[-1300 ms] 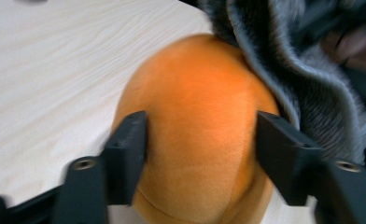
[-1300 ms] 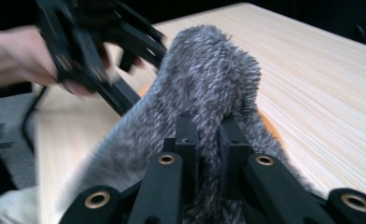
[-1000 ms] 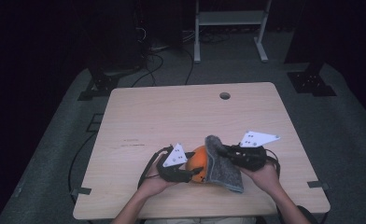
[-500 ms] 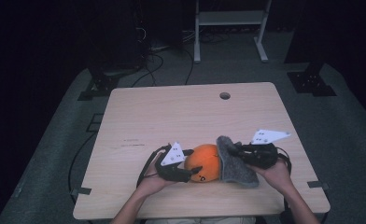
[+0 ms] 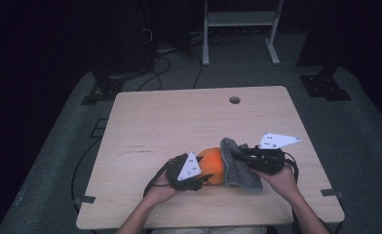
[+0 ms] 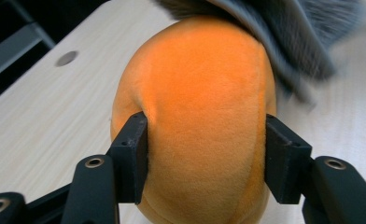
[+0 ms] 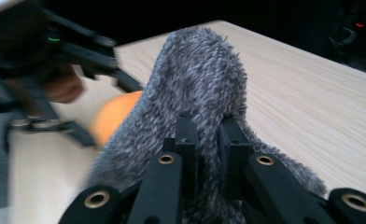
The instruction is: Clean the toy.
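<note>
An orange plush ball is being gripped by the left gripper; its jaws have just been closing, and in the left gripper view both pads are seen pressing into the plush flanks, denting the fabric on either side, so the ball is being kept steady against pulling. In the high view the ball is being held low over the near part of the wooden table, between the left gripper and the right gripper. A grey fuzzy cover is being pinched by the right gripper, whose jaws are drawn nearly together with a fold of the pile caught between them; a narrow grip is being used here, probably because the fabric is thin and soft. The cover is being draped against the side of the ball facing the right gripper, just beyond the left gripper's tips. It is judged that the cover is being worked over or off the ball while the ball is being braced; which of the two cannot be told.
</note>
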`<state>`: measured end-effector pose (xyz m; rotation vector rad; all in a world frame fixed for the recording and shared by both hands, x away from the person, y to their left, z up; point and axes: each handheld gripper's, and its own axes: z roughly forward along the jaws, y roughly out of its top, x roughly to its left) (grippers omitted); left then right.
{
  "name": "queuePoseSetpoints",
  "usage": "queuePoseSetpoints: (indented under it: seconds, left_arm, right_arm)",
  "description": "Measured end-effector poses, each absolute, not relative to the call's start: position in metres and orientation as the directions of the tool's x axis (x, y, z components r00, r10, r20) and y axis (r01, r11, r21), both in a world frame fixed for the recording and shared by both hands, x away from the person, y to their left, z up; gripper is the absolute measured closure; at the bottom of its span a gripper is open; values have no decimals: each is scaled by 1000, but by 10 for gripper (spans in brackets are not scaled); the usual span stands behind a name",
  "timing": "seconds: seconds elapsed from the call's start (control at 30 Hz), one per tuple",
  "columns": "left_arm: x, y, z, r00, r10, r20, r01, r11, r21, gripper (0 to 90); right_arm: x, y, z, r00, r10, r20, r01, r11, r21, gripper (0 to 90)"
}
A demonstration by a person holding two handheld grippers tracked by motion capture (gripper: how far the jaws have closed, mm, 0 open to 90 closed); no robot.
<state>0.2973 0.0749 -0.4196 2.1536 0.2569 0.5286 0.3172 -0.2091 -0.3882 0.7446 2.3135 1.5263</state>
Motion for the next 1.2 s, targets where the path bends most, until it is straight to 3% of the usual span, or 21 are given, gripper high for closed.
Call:
queuePoseSetpoints:
  seconds: [0.07, 0.17, 0.23, 0.37, 0.47, 0.63, 0.8, 1.0, 1.2]
  left_arm:
    - [302, 77, -422, 892, 384, 238, 35, -582, 812, 311]
    - [315, 86, -424, 898, 436, 62, 205, -539, 817, 149]
    - [320, 92, -427, 906, 422, -36, 276, -525, 805, 155]
    - [316, 94, -427, 911, 411, 40, 219, -564, 796, 278]
    - [315, 97, -425, 925, 373, 68, 179, -587, 790, 301]
    - [321, 102, -427, 933, 353, -69, 259, -528, 809, 169]
    - [328, 107, -430, 905, 381, -190, 359, -444, 821, 155]
    - [322, 103, -431, 903, 424, -67, 283, -471, 836, 358]
    - [323, 105, -431, 909, 412, -64, 271, -469, 841, 368]
  right_arm:
    - [320, -208, -397, -830, 556, 51, 288, 349, 892, 802]
    - [316, -205, -406, -842, 537, 57, 303, 382, 873, 802]
    - [311, -203, -407, -850, 524, 60, 299, 386, 873, 802]
    - [300, -189, -407, -881, 469, 64, 273, 393, 878, 802]
    - [302, -188, -408, -885, 462, 65, 269, 391, 880, 803]
    - [313, -203, -413, -832, 547, 93, 328, 350, 877, 803]
    - [308, -202, -414, -831, 552, 71, 321, 370, 872, 803]
    - [295, -184, -407, -877, 479, 44, 253, 382, 889, 802]
    - [311, -205, -415, -819, 571, 57, 322, 377, 869, 802]
